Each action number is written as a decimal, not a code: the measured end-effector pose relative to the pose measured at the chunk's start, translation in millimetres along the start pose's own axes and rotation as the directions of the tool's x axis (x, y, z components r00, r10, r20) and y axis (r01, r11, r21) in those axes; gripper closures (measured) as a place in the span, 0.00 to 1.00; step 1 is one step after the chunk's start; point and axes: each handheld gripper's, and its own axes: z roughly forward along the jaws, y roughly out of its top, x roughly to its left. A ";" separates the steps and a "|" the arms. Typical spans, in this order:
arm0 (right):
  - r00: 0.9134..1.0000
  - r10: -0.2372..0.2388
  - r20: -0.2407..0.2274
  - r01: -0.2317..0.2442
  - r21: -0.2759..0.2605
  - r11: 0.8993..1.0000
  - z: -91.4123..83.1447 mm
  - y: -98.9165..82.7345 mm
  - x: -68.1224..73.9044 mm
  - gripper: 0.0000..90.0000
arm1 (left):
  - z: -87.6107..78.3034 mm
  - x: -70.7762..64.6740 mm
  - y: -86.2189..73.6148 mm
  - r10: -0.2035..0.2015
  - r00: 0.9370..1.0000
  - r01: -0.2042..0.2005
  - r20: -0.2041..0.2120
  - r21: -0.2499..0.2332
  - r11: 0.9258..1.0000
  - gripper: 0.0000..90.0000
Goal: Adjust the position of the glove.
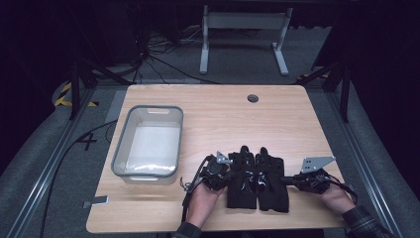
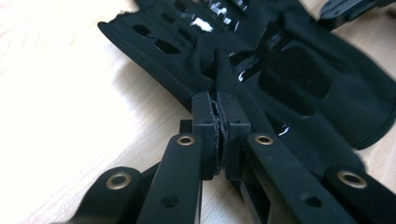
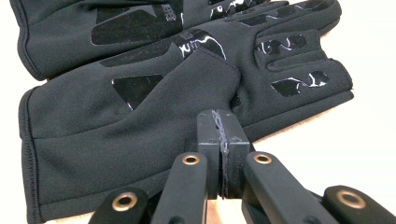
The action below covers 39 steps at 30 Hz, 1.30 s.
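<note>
Gloves, two black ones, lie side by side palm up at about five o'clock on the wooden table (image 1: 218, 114), cuffs toward us and fingers pointing to twelve. We hold the left gripper (image 1: 229, 171) at the nine o'clock edge of the left glove (image 1: 241, 181), and the right gripper (image 1: 287, 179) at the three o'clock edge of the right glove (image 1: 272, 183).

In the left gripper view, our left gripper's (image 2: 218, 109) jaws are pressed together with a fold of the left glove's (image 2: 187, 60) fabric pinched between the pads. In the right gripper view, our right gripper's (image 3: 219, 126) jaws are likewise drawn together, and the tips sit against the thumb-side edge of the right glove (image 3: 140, 126); a thin sliver of fabric seems caught between the pads, though we cannot tell how much.

At nine o'clock from the gloves, well apart, stands a grey plastic bin (image 1: 121, 144).
</note>
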 end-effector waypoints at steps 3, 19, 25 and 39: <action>1.000 -0.001 0.001 0.001 0.001 1.000 0.7 0.1 -0.5 1.00 | -4.7 -2.1 5.9 0.014 1.000 -0.013 0.027 -0.034 0.999 0.97; 1.000 -0.015 -0.004 0.015 0.001 1.000 17.0 15.8 -3.0 1.00 | -8.6 -8.2 35.7 0.064 0.990 -0.050 0.125 -0.106 0.993 0.97; 0.999 -0.031 0.005 0.031 0.008 0.999 24.0 23.8 -3.2 1.00 | -2.8 -11.3 44.6 0.077 0.986 -0.062 0.146 -0.104 0.993 0.97; 0.999 -0.044 0.003 0.044 0.004 0.999 33.5 32.3 -4.6 1.00 | 27.6 -21.5 59.7 0.092 0.977 -0.077 0.193 -0.083 0.994 0.97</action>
